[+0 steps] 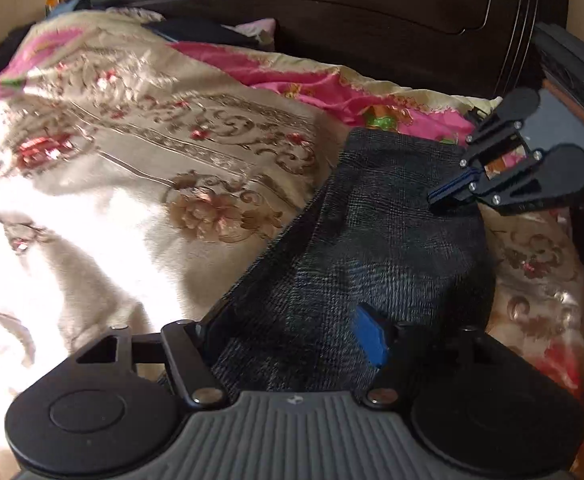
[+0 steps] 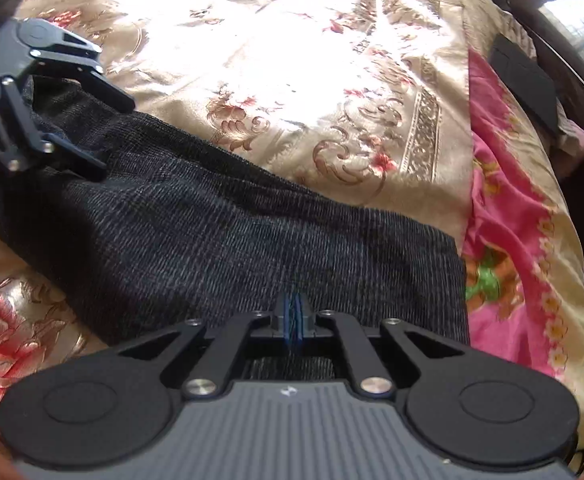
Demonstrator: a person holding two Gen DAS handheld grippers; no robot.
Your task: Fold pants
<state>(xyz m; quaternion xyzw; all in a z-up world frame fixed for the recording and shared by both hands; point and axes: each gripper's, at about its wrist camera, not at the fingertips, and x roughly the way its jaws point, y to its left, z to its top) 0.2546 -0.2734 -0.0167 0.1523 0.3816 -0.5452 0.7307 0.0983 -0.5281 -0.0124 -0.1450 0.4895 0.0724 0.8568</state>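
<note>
Your right gripper [image 2: 292,312] sits nearest the lens, its blue-padded fingers [image 2: 288,316] pressed together with only a thin fold of the pants [image 2: 252,232] pinched between them, close to the straight hem edge of the dark checked cloth. From there the pants run as one long band away to your left, across the bed, up to your left gripper [image 2: 92,136], whose black fingers stand apart with the fabric bunched in the gap; you can't tell from either view whether the pads actually press on it.

Your left wrist view shows the same thing from the other end: the left gripper [image 1: 288,336] straddles the near end of the pants [image 1: 372,248], one blue pad [image 1: 370,336] lying on the cloth and the other finger at its left edge. At the far end your right gripper [image 1: 448,196] is closed on the cloth.

Under the pants lies a beige floral bedspread [image 2: 292,100], bright with sunlight, with a pink patterned sheet [image 2: 504,208] beside the hem end and a dark wooden headboard [image 1: 332,8] behind.
</note>
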